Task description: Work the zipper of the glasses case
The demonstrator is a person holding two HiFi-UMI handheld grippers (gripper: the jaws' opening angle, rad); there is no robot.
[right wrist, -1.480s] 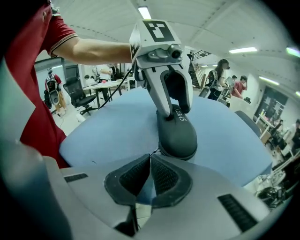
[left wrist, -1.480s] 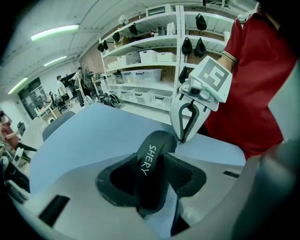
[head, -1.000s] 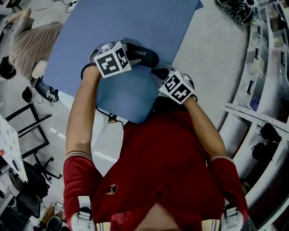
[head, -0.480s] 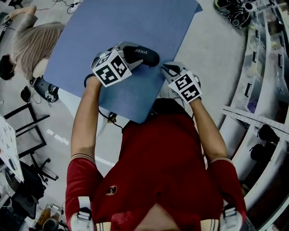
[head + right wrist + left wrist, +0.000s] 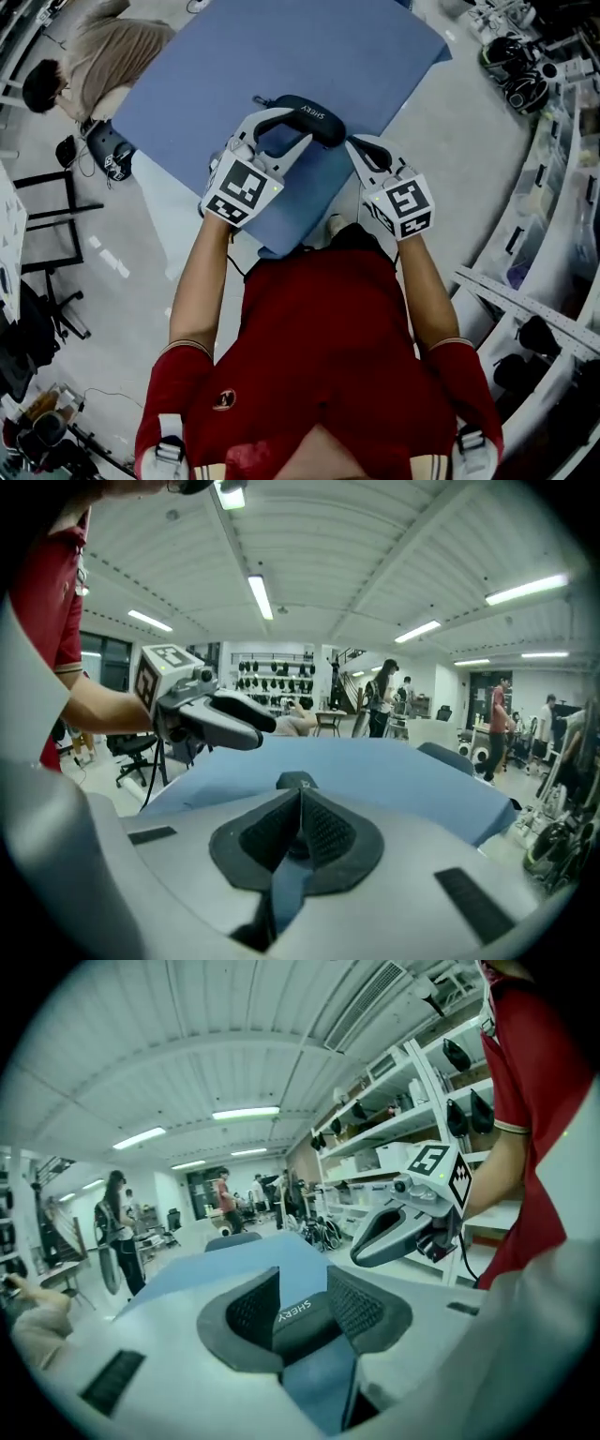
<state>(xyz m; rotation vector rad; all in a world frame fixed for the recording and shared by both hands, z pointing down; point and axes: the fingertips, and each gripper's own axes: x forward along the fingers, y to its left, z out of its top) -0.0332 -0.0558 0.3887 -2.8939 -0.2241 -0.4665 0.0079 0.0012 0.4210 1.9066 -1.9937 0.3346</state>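
Case: black glasses case (image 5: 314, 114) lying flat on the blue table (image 5: 281, 47), at the near side, straight ahead of the person.
Left gripper: there's the left gripper (image 5: 281, 127), reaching in from the near left and straddling the case's left part. Its own view says it all: jaws apart with the printed case body wedged between the two ribbed pads (image 5: 251, 1312), touching both. That's a firm clamp on the case.
Right gripper: the right gripper (image 5: 351, 143) comes in from the near right, tips right at the case's right end. Pads (image 5: 323, 832) pressed together down to a thin seam. A small dark bit sits low between them, too small to name. The case's end pokes up just beyond the tips.
Spacing: the two grippers are close together, one at each end of the case, angled in toward each other.
Background: a seated person (image 5: 94, 56) off the table's far left corner; shelving (image 5: 553, 141) along the right.
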